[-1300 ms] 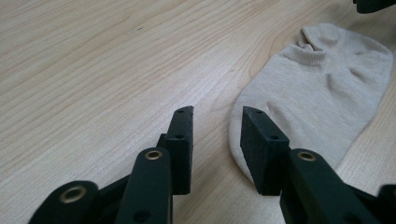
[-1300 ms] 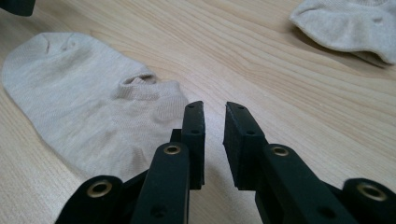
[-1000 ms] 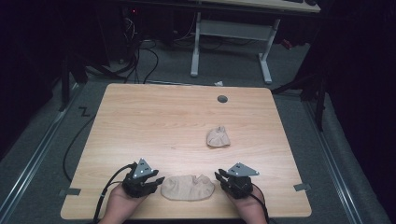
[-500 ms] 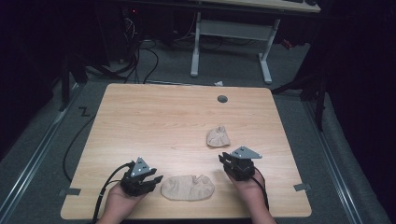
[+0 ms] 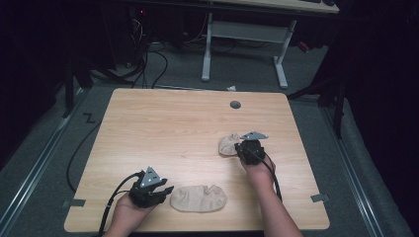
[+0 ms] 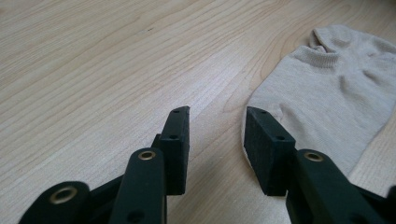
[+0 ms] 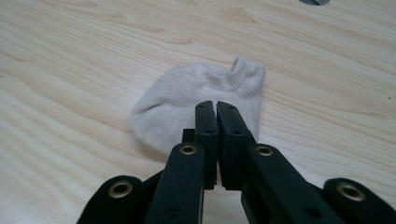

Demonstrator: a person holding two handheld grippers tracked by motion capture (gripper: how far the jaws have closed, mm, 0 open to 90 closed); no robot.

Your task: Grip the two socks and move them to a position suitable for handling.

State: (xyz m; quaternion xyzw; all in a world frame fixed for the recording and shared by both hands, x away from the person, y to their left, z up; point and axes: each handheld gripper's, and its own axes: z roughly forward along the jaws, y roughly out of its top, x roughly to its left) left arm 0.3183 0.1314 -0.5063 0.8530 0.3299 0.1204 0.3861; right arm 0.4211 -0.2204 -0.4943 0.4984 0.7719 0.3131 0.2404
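Sock [image 5: 230, 144], the far one, bunched, lies right of table centre; in the right gripper view [image 7: 196, 100] it sits just past the jaw tips, cuff turned up at its far right end. Right gripper [image 5: 248, 146] hangs right over its right edge in the high view, the tips low over its near part in the gripper's own view; whether they touch the fabric I cannot tell. Its jaws have just been closing and now meet, pads together with a hairline gap, nothing between them [image 7: 216, 114].

Second sock [image 5: 198, 198] lies flat near the front edge, left of middle; in the left gripper view [image 6: 336, 88] it spreads to the right, cuff far, toe end near. Left gripper [image 5: 158, 190] rests just beside its left end. Jaws stand apart, bare wood between them [image 6: 217, 140]; the right pad overlaps the sock's edge in that view, no clamping seen, contact unclear.

The two socks are well apart, the far one up and to the right of the near one. No containers on the table; both socks lie straight on the wood.

Table [image 5: 163, 128] is light wood with a round grey grommet [image 5: 235, 104] near the far edge, beyond the far sock. Cables trail from both grippers toward the person's forearms at the bottom of the high view
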